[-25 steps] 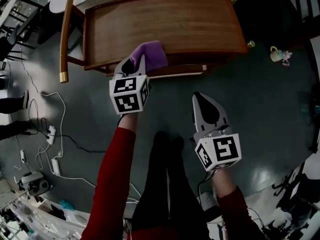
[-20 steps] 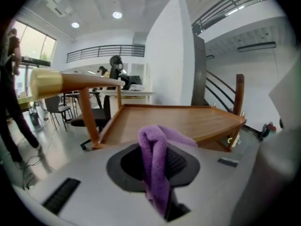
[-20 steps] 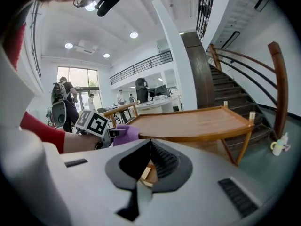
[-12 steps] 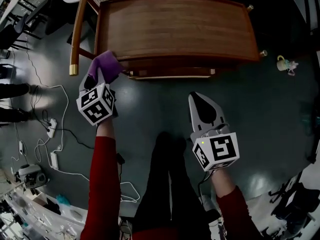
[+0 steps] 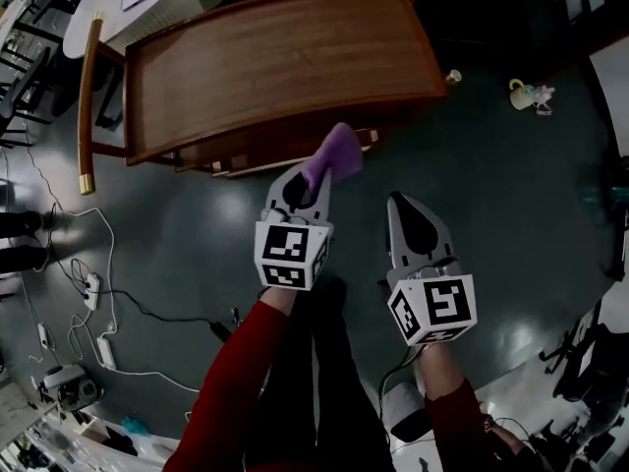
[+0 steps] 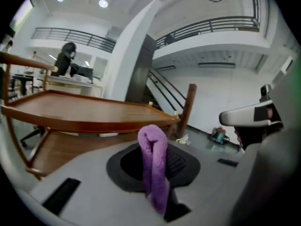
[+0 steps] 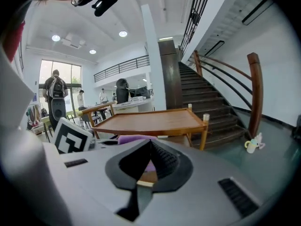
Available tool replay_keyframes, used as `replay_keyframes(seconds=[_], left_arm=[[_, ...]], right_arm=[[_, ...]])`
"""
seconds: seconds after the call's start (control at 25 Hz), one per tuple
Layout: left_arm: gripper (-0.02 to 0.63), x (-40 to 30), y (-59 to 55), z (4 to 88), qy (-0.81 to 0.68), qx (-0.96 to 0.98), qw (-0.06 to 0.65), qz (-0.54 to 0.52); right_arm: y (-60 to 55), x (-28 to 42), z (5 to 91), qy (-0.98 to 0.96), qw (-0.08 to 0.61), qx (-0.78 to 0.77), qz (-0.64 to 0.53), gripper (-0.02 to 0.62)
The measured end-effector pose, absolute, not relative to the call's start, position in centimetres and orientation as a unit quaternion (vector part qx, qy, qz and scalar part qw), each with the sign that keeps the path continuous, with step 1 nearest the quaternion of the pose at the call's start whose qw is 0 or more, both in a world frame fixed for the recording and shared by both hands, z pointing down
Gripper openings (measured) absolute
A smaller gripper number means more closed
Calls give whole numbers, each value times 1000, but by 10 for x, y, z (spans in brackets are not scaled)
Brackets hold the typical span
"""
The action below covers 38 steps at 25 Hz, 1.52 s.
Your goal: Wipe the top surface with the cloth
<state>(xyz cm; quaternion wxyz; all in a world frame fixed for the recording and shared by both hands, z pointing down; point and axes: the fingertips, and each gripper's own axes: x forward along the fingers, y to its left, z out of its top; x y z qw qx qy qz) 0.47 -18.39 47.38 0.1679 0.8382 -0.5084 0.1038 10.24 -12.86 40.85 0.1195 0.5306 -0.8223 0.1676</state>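
The right gripper [image 5: 401,207] hangs nearest, pinched together with nothing in it. The left gripper [image 5: 313,183] squeezes the purple cloth [image 5: 334,153], just off the front edge of the wooden top [image 5: 285,62]. I think the cloth needs lifting onto the top and pressing flat.

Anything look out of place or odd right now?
Nothing looks spilled or damaged. The purple cloth, pinched in the left gripper, is off the wooden top, just past its near edge. A small mug-like object sits on the floor to the right.
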Motion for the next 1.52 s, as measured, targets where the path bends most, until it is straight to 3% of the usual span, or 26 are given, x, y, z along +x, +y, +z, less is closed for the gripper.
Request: replay_keyframes(seconds=[0.24,0.52,0.68,1.2,1.52], left_arm=[[64,138,-232,539,-432,866,202,152],[63,137,-273,590,-438,848,194,228],[63,70,-288,607,-480,817,190,257],[63,-256,-229,618,-656,661,210,297],[64,-357,-198,613,-728,574,229,296]], right_arm=[[-122,170,424,-784,129,584,166,12],[-120,183,444,-778,130,588,181,12],[-132,160,453,-794,130,565,185,12],[-153,27,470,-861,146,450,189,12],[-157,0,475,-868,157,435,182,12]])
